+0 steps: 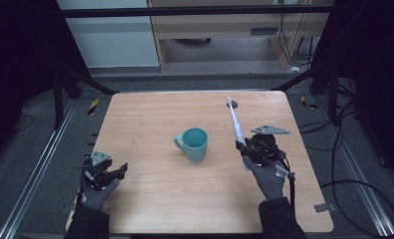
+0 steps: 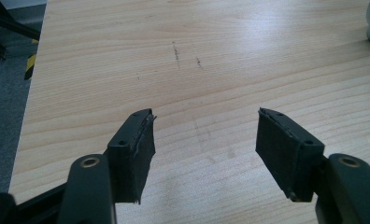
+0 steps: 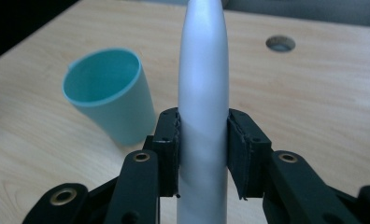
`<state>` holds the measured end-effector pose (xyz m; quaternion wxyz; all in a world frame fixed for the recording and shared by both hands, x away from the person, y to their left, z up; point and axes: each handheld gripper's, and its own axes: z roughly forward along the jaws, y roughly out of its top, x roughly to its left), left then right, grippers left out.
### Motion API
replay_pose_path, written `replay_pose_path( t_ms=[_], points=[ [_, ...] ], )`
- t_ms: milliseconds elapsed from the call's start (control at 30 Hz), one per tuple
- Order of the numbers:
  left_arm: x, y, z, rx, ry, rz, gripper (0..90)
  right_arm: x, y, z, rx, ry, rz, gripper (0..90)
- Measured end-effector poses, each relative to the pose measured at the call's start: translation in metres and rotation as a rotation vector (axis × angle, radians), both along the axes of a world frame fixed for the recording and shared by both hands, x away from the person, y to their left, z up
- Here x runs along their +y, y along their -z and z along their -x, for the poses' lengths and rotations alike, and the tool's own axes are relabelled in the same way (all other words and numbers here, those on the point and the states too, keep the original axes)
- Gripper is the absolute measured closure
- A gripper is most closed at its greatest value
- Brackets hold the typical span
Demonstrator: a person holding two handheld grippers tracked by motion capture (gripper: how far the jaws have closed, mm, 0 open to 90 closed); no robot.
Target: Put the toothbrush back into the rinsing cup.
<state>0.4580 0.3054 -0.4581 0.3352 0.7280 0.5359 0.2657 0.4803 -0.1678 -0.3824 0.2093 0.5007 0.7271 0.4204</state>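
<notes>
The left gripper rests low at the bench's near-left edge, fingers spread over bare wood. At centre stands a teal mug, upright and empty. The right gripper pinches a long white stick low on its shaft, its tip angling up and away. Held so low, the stick could likely pivot or slip, and a careless swing might tip the mug.

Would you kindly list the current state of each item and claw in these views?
Teal mug: upright on the table, empty as far as its inside shows, handle to its left in the high view.
White electric toothbrush: clamped by its handle, lifted, pointing away from the person.
Right claw: shut on the toothbrush.
Left claw: open, holding nothing.
</notes>
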Motion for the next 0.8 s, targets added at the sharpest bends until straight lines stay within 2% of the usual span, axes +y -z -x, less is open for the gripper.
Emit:
replay_pose_path(
  t_ms=[167,400,633,800],
  points=[
    [0.001,0.0,0.0,-0.004,-0.002,0.003,36.2,0.008,-0.011,-0.003,-0.067,0.014,-0.053,66.5],
    [0.001,-0.001,0.0,-0.005,-0.004,0.006,36.2,0.023,-0.019,-0.012,-0.153,0.034,-0.118,66.4],
    [0.002,0.0,0.0,-0.005,-0.005,0.007,36.2,0.033,-0.022,-0.021,-0.196,0.049,-0.142,66.5],
    [0.002,-0.001,0.0,-0.007,-0.006,0.008,36.2,0.044,-0.018,-0.031,-0.225,0.059,-0.16,66.4]
  ],
)
